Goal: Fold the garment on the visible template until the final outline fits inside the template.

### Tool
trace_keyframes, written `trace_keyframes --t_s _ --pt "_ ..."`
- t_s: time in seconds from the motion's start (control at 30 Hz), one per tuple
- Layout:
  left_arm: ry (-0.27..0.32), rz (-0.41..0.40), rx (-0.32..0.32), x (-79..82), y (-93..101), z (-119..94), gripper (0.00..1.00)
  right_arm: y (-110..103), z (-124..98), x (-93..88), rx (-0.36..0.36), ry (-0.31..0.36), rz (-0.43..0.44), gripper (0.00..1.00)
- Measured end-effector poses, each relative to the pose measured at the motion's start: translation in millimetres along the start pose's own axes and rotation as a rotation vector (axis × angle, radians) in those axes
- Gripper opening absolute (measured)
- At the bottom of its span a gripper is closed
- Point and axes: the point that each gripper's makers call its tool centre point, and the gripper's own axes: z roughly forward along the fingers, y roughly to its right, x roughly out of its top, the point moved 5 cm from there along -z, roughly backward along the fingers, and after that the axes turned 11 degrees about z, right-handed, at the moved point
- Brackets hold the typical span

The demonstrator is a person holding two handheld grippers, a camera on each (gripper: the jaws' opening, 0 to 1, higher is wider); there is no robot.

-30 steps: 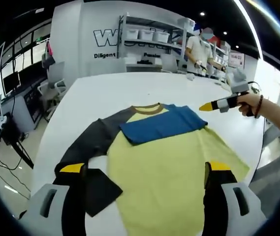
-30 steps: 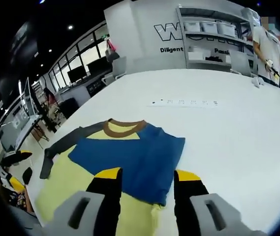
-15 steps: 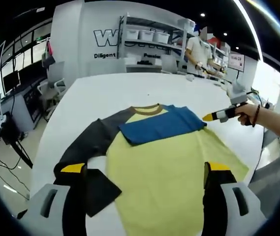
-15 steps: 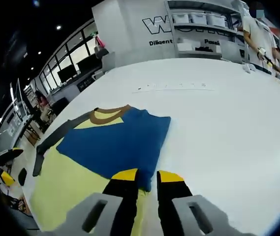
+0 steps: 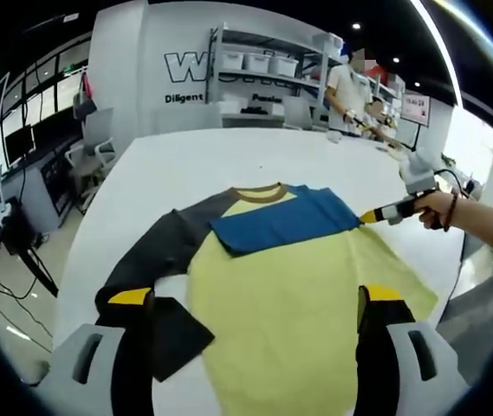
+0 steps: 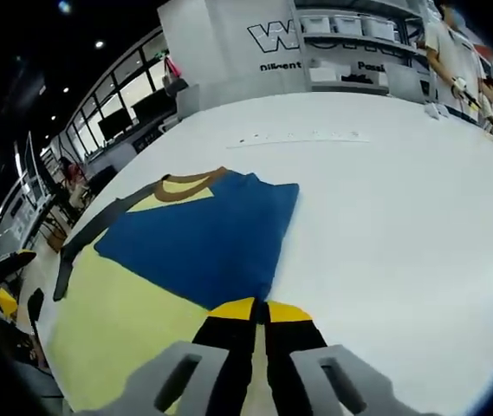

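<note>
A yellow shirt (image 5: 289, 303) lies flat on the white table (image 5: 194, 165), brown collar (image 5: 259, 191) at the far end. Its dark grey sleeve (image 5: 155, 260) stretches to the left. The blue sleeve (image 5: 285, 221) is folded across the chest. My left gripper (image 5: 250, 299) hovers open over the near hem, one finger above the grey cuff, the other above the yellow body. My right gripper (image 6: 259, 309) is shut on the blue sleeve (image 6: 203, 238) at its near corner. In the left gripper view, a hand holds that right gripper (image 5: 372, 215) at the same corner.
A pale strip with small marks (image 6: 302, 137) lies on the table beyond the shirt. Shelves with white bins (image 5: 263, 65) and a person (image 5: 346, 87) stand past the far edge. Office chairs (image 5: 90, 139) stand to the left. White table surface (image 6: 402, 225) lies to the right of the shirt.
My right gripper came down to the blue sleeve's corner and its jaws went from open to shut on it. The left gripper and the shirt have stayed in place.
</note>
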Motion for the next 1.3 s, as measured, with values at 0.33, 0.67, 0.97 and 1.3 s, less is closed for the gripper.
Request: trace_keyframes --t_s 0.33,0.67,0.97,1.3 --pt "0.010 -0.004 -0.001 0.8 1.7 -2 0.97 6 -1 -6.0 -0.029 0.014 0.014 0.00" --pt "0.020 -0.014 -0.007 2.5 4.3 -4 0.99 10 -8 0.9 0.021 0.042 0.051 0.00" --pt "0.029 -0.011 -0.010 6.1 8.3 -5 0.99 5 -43 4.9 0.088 0.046 0.044 0.34" --pt "0.029 0.001 -0.017 7.2 13.8 -10 0.99 9 -42 -11.9 0.058 0.021 0.075 0.26"
